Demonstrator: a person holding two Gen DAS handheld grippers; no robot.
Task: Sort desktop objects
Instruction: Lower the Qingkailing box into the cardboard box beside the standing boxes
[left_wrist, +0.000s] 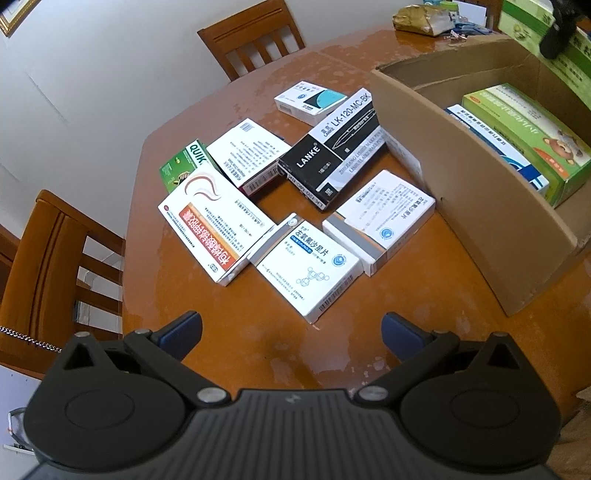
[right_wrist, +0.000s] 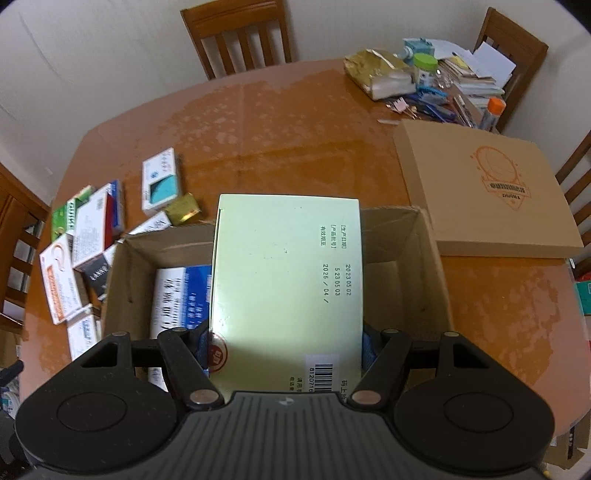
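My right gripper (right_wrist: 286, 345) is shut on a pale green box (right_wrist: 288, 280), held above the open cardboard box (right_wrist: 436, 266). Inside that cardboard box lie a blue and white box (right_wrist: 177, 299) and, in the left wrist view, a green box with a bear (left_wrist: 532, 136). My left gripper (left_wrist: 291, 332) hangs open over the brown table (left_wrist: 258, 350), with nothing between its fingers. Ahead of it lie several loose boxes: a white one with blue print (left_wrist: 306, 266), a white and orange one (left_wrist: 210, 229), a black LANKE pen box (left_wrist: 328, 155).
A flat cardboard lid (right_wrist: 487, 192) lies right of the cardboard box. A heap of papers, pens and bottles (right_wrist: 436, 85) fills the table's far right corner. Wooden chairs (right_wrist: 236, 33) stand around the table. A small gold box (right_wrist: 183, 210) sits by the loose boxes.
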